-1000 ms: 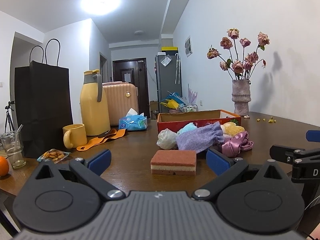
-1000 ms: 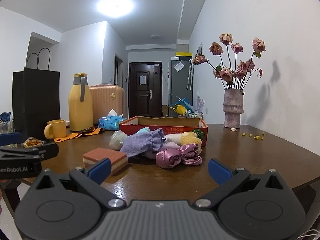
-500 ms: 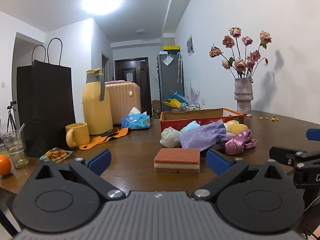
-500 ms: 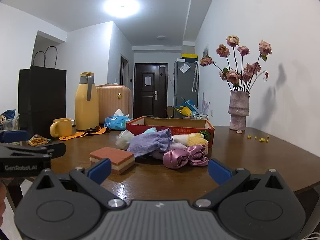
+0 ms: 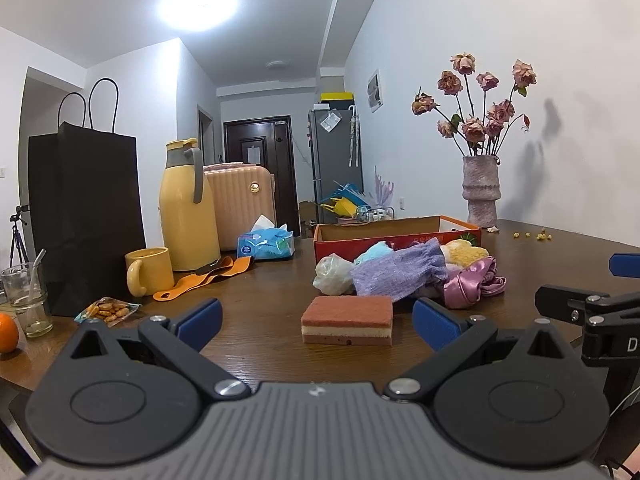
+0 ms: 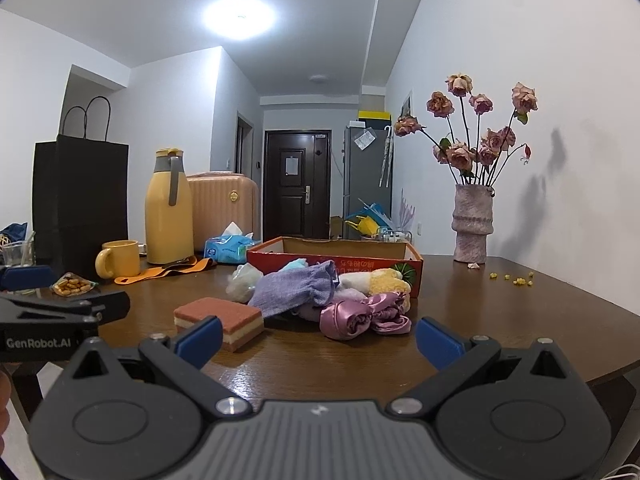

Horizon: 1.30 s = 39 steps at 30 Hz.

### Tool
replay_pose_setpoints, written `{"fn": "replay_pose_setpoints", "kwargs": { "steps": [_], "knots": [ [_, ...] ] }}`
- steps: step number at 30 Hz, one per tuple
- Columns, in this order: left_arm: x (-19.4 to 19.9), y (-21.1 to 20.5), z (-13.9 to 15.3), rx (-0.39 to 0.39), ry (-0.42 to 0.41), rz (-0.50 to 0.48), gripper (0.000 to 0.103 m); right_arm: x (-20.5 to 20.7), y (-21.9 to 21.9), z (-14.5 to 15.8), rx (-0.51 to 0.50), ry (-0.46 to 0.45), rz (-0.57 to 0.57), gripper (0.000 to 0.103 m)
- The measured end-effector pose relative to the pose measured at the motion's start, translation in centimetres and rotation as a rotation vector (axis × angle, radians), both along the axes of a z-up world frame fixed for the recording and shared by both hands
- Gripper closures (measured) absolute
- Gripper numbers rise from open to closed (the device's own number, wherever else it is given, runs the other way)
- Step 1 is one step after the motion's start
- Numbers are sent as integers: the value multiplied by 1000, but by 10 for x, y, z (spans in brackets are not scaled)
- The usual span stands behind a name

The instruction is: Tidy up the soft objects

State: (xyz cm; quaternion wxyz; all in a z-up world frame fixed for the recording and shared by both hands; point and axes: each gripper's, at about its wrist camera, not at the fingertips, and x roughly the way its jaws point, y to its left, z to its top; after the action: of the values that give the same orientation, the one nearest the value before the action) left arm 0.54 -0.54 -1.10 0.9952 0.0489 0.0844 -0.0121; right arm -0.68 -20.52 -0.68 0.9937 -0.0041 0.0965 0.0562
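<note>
Left wrist view first: the left gripper is spread wide with nothing between its blue pads, poised low over the near edge of the wooden table, and the layered sponge sits dead ahead of it, flat on the wood and apart from the pile. That sponge looks light and springy, so my read is a squeeze across its short sides, low on the block, will compress it a little but hold fine. Over in the right wrist view, the right gripper is equally agape and empty, lined up more towards the pink satin scrunchie, which lies at the front of the heap. Satin looks slippery, so I'd bite into the bunched folds rather than skim a smooth edge. Just behind it, the purple knitted cloth drapes over the other bits; limp and light, it should lift from a pinch at a raised fold, though it may drag neighbours along. The yellow plush piece and the pale crumpled bundle flank it, with something light blue peeking out above, too covered to identify. All of them crowd against the front wall of the red cardboard box, the likely home for these softies, and from here it appears none is inside.
</note>
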Motion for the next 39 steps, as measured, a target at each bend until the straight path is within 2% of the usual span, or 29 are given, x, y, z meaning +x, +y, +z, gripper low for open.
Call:
{"fn": "replay_pose_setpoints", "kwargs": {
  "steps": [21,27,30,33,36,37,38,39],
  "knots": [
    [4,5,1,-7,17,2,0,2,-5,1,23,-7,-13,0],
    [23,11,-3,-8,44,-8,0,12,-8,-1,80,-50,-23,0],
    [41,21,-2,-57,61,-7,0,21,-5,0,74,-89,-53,0],
    [71,32,4,-90,108,-14,0,51,-1,6,83,-22,4,1],
    [110,50,11,-192,175,-77,2,90,0,5,217,80,109,3],
    [124,55,11,-223,194,-101,8,107,1,4,275,143,149,4],
    [140,59,9,-238,225,-112,13,120,5,4,312,192,179,12],
    [154,61,8,-248,264,-122,24,136,10,2,339,244,209,23]
  ]
}}
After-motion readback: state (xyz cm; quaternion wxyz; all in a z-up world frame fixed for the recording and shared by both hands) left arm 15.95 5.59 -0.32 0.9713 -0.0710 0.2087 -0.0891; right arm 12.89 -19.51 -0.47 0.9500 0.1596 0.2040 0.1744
